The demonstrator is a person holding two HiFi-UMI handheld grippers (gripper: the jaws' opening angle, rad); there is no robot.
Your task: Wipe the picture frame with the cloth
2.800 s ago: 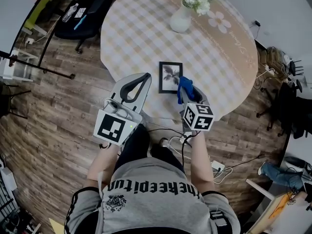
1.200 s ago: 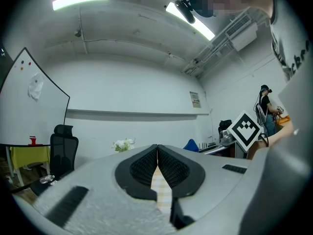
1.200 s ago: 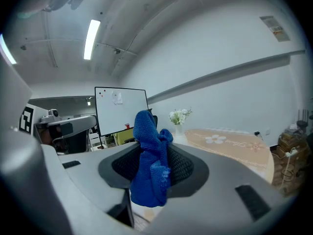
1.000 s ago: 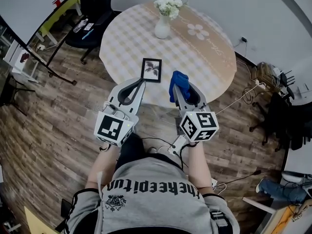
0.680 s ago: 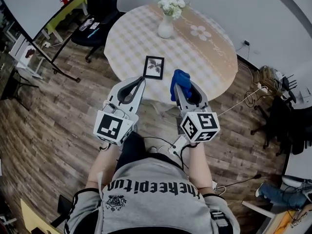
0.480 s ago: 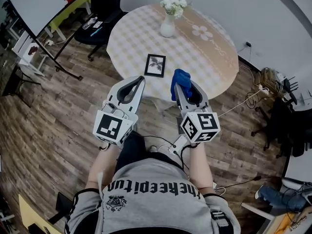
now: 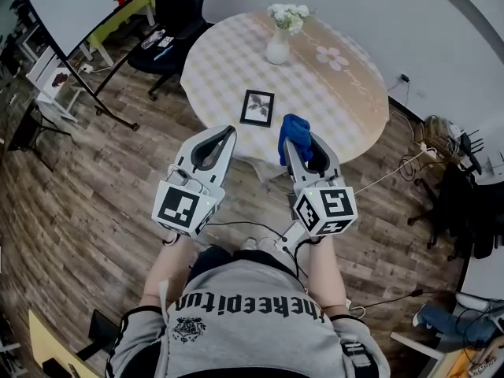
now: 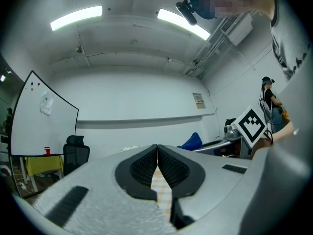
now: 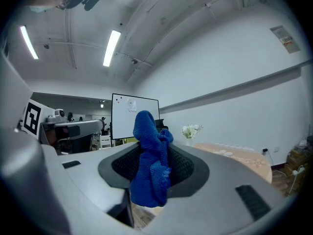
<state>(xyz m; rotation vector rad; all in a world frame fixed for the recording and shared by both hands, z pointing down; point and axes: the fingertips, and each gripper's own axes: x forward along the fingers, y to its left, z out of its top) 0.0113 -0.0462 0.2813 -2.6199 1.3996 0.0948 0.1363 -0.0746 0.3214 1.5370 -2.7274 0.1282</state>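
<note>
You are standing back from the round table (image 7: pixel 228 61), looking steeply down over both claws. Your right claw (image 7: pixel 300 141) is pinching the blue cloth (image 7: pixel 293 127) between its jaws, and the cloth is bunching above the tips and hanging a little below them. Your left claw (image 7: pixel 227 129) is pressed together with nothing between its jaws; only checked tablecloth is showing through the slit beneath them.

The picture frame (image 7: pixel 257 107) is lying flat on the near part of the table, face up, with a plant picture inside a black border. It is sitting ahead of the two claws and between them, apart from both.

What has just changed: a few seconds ago the cloth was resting against the frame's right-hand edge, down on the table. Since then you have been drawing back, so the table is looking smaller and the cloth is now being held clear of the frame. The grip on the cloth is unchanged.

This is suggesting that the wiping contact is over for now — either the wipe is finished or you are pausing. For more wiping, the right claw would be needing to go forward and down to the frame again. A white vase of flowers (image 7: pixel 278 46) is standing at the far side, well apart from the frame.
</note>
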